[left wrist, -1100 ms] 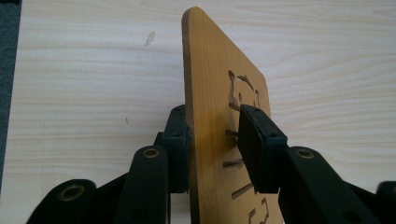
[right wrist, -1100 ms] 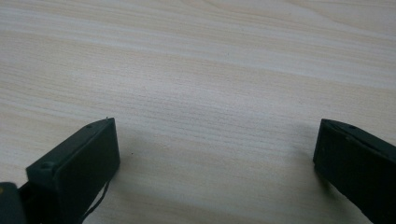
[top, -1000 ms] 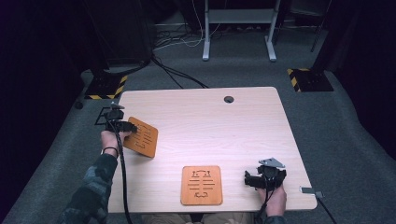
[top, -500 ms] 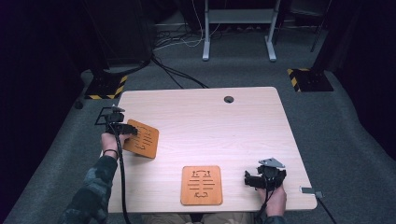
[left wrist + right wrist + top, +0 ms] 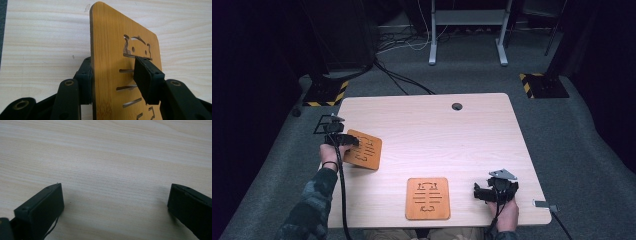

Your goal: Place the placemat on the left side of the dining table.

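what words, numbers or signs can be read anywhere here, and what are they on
No readable words, numbers or brand marks anywhere.
wooden board by the left gripper: cut-out slots and a shaped outline, no letters.
wooden board near the table's front edge: the same kind of cut-out pattern, no text.
yellow-and-black hazard stripes on the floor stand bases: a warning pattern, no wording.

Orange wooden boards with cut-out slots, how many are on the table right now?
2. One board is at the table's left edge, between the jaws of the left hand-held gripper, which have just been opening. The other board lies flat near the front edge, left of the right hand-held gripper.
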The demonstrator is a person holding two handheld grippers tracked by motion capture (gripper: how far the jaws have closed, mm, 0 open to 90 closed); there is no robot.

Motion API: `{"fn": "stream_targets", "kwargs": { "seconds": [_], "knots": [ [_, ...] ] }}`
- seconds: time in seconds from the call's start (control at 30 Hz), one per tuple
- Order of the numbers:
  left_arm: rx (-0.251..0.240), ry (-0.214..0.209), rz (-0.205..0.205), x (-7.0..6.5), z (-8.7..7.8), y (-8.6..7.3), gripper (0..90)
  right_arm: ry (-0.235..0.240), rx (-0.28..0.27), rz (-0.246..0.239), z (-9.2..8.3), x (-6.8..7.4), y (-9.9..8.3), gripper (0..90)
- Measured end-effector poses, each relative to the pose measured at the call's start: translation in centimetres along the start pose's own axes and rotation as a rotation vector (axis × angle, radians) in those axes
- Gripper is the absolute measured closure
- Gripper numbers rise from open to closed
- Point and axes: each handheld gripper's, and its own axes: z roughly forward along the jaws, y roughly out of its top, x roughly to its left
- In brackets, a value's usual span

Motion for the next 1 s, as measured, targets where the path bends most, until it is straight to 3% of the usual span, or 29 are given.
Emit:
{"fn": "stream_targets", "kwargs": {
  "seconds": [1.0],
  "knots": [
    [0.03, -0.006, -0.031, 1.0, 1.1, -0.5, 46.9, 0.0, 0.0, 0.0, 0.0, 0.0, 0.0, 0.0]
  ]
}}
